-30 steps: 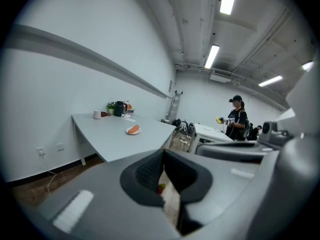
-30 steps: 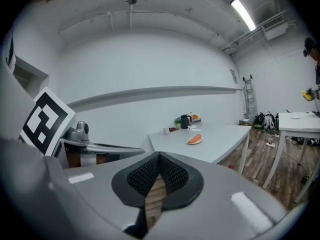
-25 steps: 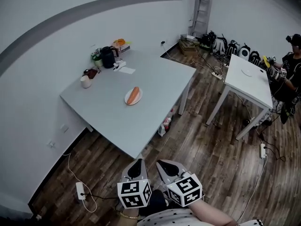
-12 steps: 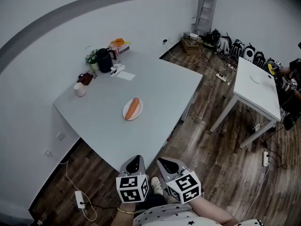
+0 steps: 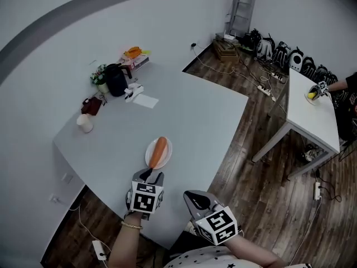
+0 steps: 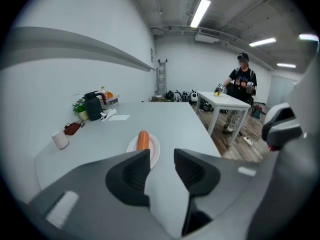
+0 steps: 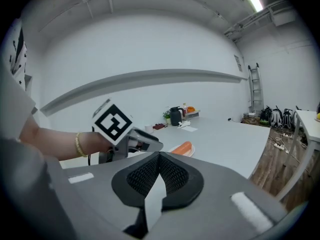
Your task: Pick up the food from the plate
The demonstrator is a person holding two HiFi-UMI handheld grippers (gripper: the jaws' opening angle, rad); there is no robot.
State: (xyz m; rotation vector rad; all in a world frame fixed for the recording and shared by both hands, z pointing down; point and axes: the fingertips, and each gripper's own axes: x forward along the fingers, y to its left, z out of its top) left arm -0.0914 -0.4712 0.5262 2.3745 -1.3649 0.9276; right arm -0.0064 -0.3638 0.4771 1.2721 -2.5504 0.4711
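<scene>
An orange sausage [image 5: 159, 149] lies on a small white plate [image 5: 151, 160] near the front of the grey table [image 5: 195, 116]. My left gripper [image 5: 150, 175] hovers just short of the plate's near rim; its jaws have just been opening and stand apart with nothing between them. In the left gripper view the sausage [image 6: 143, 139] and plate [image 6: 154, 151] sit right beyond the left gripper [image 6: 161, 156]. My right gripper [image 5: 191, 195] stays low beside the table's front edge, jaws closed together and empty [image 7: 159, 156]. From there the sausage [image 7: 181, 148] shows past the left gripper [image 7: 142, 143].
At the table's far left stand a black kettle [image 5: 115, 78], a plant, a white cup [image 5: 85, 123] and a paper [image 5: 145, 100]. A second white table [image 5: 312, 108] stands at the right, where a person [image 6: 242, 81] works. Bags line the far wall.
My left gripper has swung forward over the table to the plate's near rim and its jaws have parted. The table has come closer. The right gripper stays low and closed.
</scene>
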